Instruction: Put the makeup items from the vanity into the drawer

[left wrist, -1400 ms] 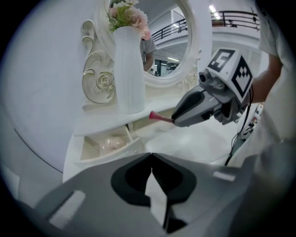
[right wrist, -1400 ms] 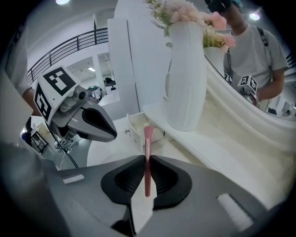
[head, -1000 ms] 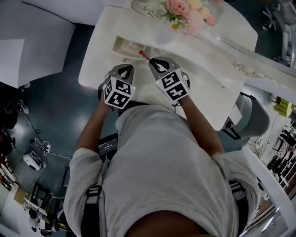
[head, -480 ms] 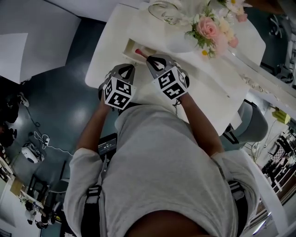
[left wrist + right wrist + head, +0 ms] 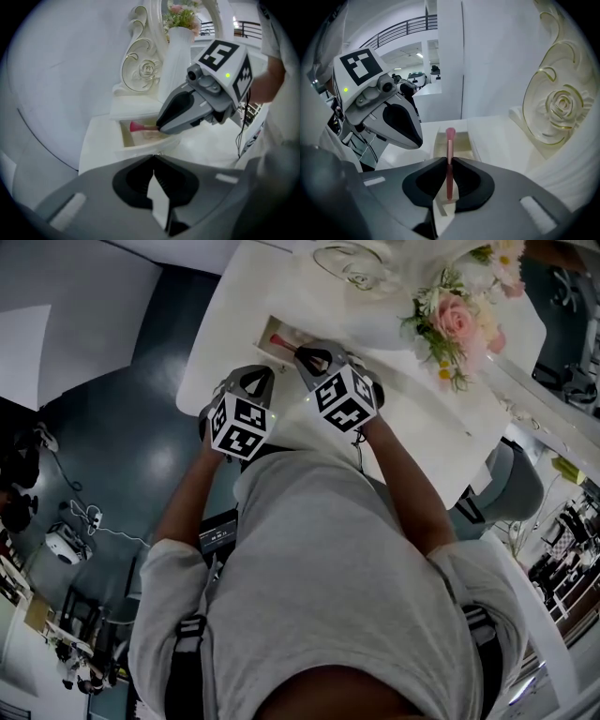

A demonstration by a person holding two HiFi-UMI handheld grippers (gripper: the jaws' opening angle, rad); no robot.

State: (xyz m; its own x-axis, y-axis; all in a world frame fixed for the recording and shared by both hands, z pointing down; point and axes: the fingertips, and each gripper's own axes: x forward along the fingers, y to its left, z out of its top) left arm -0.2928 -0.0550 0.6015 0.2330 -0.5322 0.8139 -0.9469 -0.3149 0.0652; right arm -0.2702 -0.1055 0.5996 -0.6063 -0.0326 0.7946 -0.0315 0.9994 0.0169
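Plainly, the placing step is under way: the right tongs are clamping a slim pink makeup stick (a brush or a lip pencil, I cannot tell which). Its rounded tip is pointing out at 12 o'clock over the open drawer. In the head view that drawer is lying at 11 o'clock of the right tongs, set into the edge of the white worktop. By my reading, the stick is hanging above the drawer's hollow and is not resting in it yet; in the left gripper view the pink tip is showing just past the drawer's front wall.

The next move is calling for lowering the stick until it is lying along the drawer's floor. Then the tongs need parting and drawing back toward 6 o'clock without dragging the stick out.

The left tongs are pressing together on nothing, hovering at 6 o'clock of the drawer's front, close beside the right gripper. The 2 could knock each other on any sideways swing. At 2 o'clock of the drawer a white vase of flowers is standing well clear, beside a carved mirror frame, with a glass dish toward 1 o'clock. Nothing is blocking the drawer's mouth.
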